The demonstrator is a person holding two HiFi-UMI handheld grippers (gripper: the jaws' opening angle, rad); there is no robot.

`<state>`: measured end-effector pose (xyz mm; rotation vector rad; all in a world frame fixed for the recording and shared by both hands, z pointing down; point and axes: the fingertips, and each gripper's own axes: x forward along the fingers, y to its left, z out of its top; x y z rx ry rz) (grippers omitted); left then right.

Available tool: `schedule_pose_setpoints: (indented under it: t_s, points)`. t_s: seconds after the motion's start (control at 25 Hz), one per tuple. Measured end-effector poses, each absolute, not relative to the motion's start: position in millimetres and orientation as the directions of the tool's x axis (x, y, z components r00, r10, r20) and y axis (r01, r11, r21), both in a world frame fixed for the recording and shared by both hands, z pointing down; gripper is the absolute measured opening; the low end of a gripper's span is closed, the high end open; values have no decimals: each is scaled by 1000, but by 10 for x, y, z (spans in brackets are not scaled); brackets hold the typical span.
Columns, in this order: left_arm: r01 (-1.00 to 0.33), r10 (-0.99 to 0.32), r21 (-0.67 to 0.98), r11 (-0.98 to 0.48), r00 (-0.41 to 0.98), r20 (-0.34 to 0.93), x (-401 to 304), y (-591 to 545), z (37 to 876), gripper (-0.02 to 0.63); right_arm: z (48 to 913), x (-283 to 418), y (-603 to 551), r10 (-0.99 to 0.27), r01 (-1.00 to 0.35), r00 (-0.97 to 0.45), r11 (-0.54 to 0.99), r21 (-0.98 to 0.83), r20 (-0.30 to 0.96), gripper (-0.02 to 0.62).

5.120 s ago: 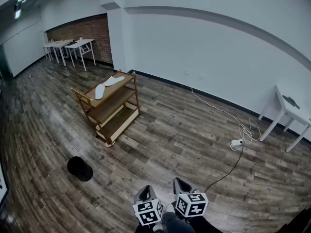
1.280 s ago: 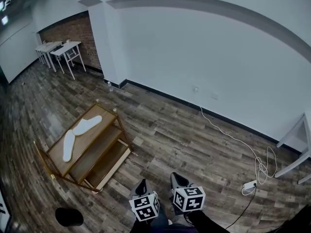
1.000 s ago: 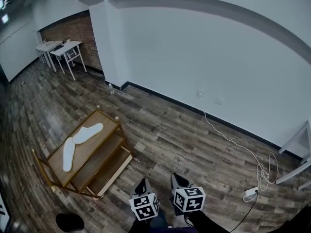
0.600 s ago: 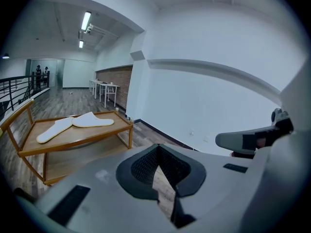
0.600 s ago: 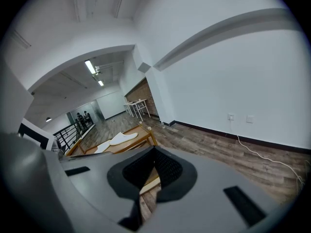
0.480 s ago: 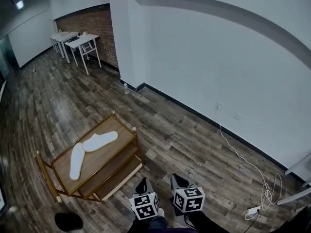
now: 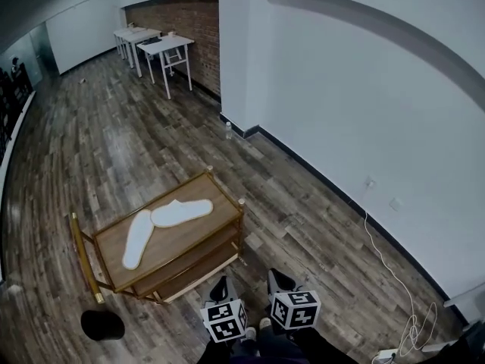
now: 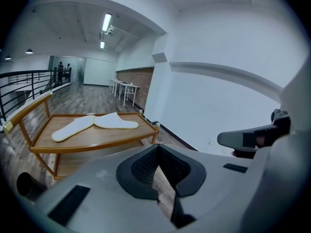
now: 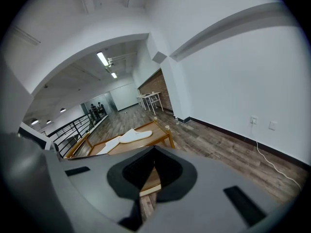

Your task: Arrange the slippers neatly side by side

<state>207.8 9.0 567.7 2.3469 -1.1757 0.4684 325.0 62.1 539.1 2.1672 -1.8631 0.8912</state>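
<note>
Slippers (image 7: pixel 180 212): two, splayed in a V on cart (image 7: pixel 214 218), ten o'clock from your left gripper (image 7: pixel 220 290), the nearer; right gripper (image 7: pixel 280 280) alongside. Both jaws together, empty.

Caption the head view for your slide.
Two white slippers splayed on a wooden cart; left hand-held gripper and right hand-held gripper shut, empty, nearby.

No words, numbers or signs could be read. Left cube (image 7: pixel 228 321), right cube (image 7: pixel 297 309) showed only black-white squares.
</note>
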Motion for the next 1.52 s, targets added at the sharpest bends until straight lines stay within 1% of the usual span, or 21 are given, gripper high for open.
schedule_pose_setpoints:
  t_s: [0.2,0.4,0.64,0.84,1.0,1.24,1.52]
  points:
    - [-874,-717,263,-408,486,500,1749,-146,5687,0,5349,3017,205,-852,-963,-47,-101,-251,522,-3]
    - [-929,-788,261,-261,362,499,1354,-422,5690,0,5349,2678,-287,-836,-967,-180,55,-248,518,-3]
    - [-964,-844,252,-91,209,493,1033,-585,5615,0,5316,2336,-700,-787,-937,-340,236,-258,515,-2]
    - [-969,-857,241,47,85,509,785,-574,5661,0,5359,2088,-886,-730,-895,-446,357,-267,518,-3]
    - [-966,-857,237,106,32,515,726,-570,5683,0,5388,2029,-963,-704,-873,-487,402,-275,516,-2]
    - [-961,-860,229,157,-19,510,612,-623,5639,0,5411,1958,-1056,-681,-856,-517,431,-287,519,-2]
    - [-959,-867,233,164,-27,497,485,-866,5624,0,5451,1842,-1276,-678,-853,-521,437,-287,518,-2]
